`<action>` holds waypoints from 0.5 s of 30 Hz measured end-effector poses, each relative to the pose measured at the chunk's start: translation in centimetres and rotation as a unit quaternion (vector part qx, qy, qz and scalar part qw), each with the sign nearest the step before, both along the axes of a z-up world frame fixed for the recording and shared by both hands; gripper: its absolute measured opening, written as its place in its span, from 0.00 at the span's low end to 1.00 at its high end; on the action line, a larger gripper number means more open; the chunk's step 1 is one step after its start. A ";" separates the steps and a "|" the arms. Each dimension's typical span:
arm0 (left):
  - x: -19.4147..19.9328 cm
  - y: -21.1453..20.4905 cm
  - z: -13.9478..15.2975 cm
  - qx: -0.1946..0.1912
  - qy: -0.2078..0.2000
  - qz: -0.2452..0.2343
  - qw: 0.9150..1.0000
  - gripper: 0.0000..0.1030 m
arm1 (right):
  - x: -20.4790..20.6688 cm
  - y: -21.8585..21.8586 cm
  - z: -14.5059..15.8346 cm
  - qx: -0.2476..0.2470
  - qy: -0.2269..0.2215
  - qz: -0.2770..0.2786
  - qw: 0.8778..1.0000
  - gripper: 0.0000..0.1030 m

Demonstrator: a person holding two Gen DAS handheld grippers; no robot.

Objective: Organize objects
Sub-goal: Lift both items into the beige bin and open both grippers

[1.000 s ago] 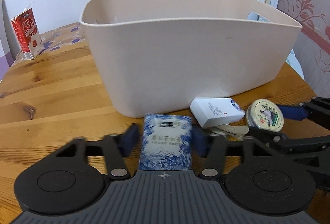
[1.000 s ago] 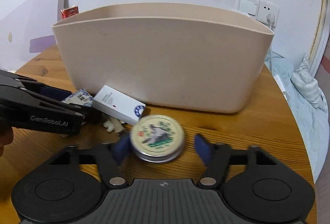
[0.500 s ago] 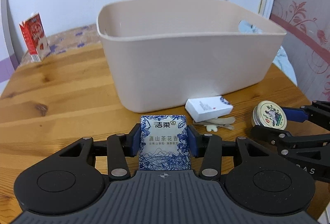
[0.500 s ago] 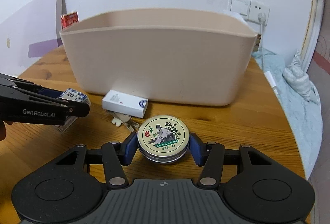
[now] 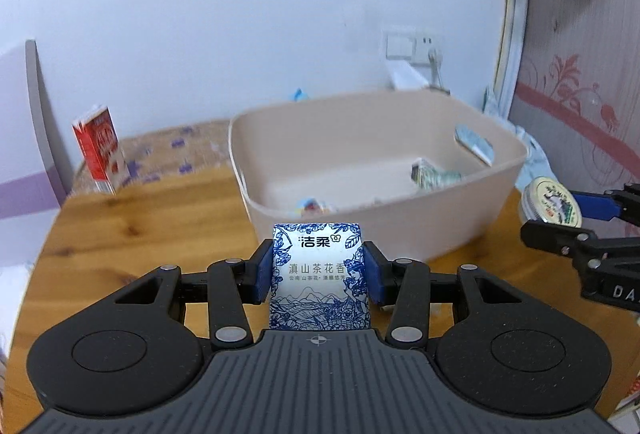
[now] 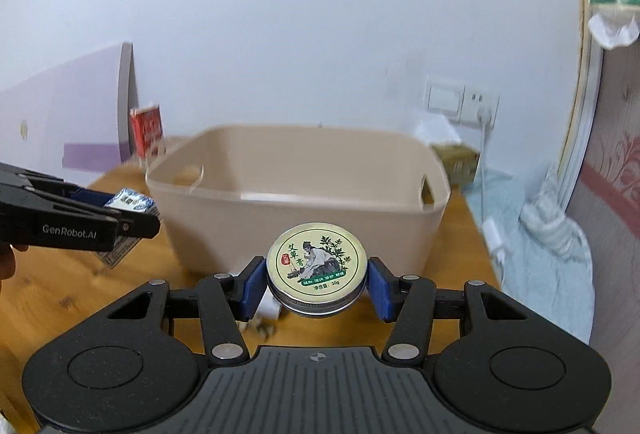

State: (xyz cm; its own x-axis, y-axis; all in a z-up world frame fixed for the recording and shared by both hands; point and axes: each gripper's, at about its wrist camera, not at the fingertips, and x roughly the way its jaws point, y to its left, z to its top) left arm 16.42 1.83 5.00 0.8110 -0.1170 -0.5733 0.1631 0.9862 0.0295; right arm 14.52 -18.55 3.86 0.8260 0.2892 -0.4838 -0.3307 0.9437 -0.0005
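Note:
My left gripper [image 5: 318,270] is shut on a blue-and-white tissue pack [image 5: 318,274] and holds it lifted just in front of the beige tub [image 5: 400,218]. My right gripper [image 6: 316,282] is shut on a round balm tin [image 6: 316,262] with a cream and green lid, lifted in front of the tub [image 6: 296,218]. The tin [image 5: 550,202] and right gripper also show at the right of the left wrist view. The tissue pack [image 6: 130,202] and left gripper show at the left of the right wrist view. Several small packets [image 5: 434,174] lie inside the tub.
A red and white carton [image 5: 100,148] stands at the table's far left. A small white box [image 6: 269,308] and pale bits lie on the wooden table [image 5: 140,230] below the tin. Blue bedding [image 6: 536,246] lies beyond the right edge. A wall socket [image 6: 464,102] is behind the tub.
Both grippers closed on their objects and rose from the table. The tissue pack and the tin are now in the air, and the tub's inside has come into view.

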 end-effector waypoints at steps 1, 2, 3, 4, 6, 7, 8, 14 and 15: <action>0.2 0.1 0.5 -0.002 -0.005 0.001 1.000 0.45 | 0.3 -0.1 0.5 0.002 -0.007 -0.001 1.000 0.49; 0.5 0.2 0.9 -0.003 -0.010 0.001 1.000 0.45 | 0.5 -0.1 1.0 0.003 -0.012 -0.003 1.000 0.49; 0.8 0.3 1.5 -0.003 -0.015 0.001 1.000 0.45 | 0.8 -0.2 1.3 0.003 -0.017 -0.004 1.000 0.49; 1.2 0.4 1.9 -0.003 -0.020 0.001 1.000 0.45 | 1.1 -0.2 1.8 0.003 -0.023 -0.005 1.000 0.49; 2.1 0.4 2.8 0.000 -0.030 0.002 1.000 0.45 | 1.9 -0.2 2.5 0.004 -0.030 -0.008 1.000 0.49; 2.6 0.5 3.2 0.001 -0.034 0.002 0.999 0.45 | 2.4 -0.2 2.8 0.004 -0.033 -0.010 0.999 0.49; 3.1 0.4 3.5 0.002 -0.037 0.002 0.999 0.45 | 2.9 -0.2 3.0 0.003 -0.035 -0.011 0.999 0.49; 6.5 -0.2 4.2 0.010 -0.035 -0.004 0.999 0.45 | 5.5 0.3 3.9 0.002 -0.043 -0.015 0.999 0.49; 7.1 -0.4 4.1 0.012 -0.033 -0.006 0.999 0.45 | 6.1 0.5 4.0 0.002 -0.041 -0.017 0.999 0.49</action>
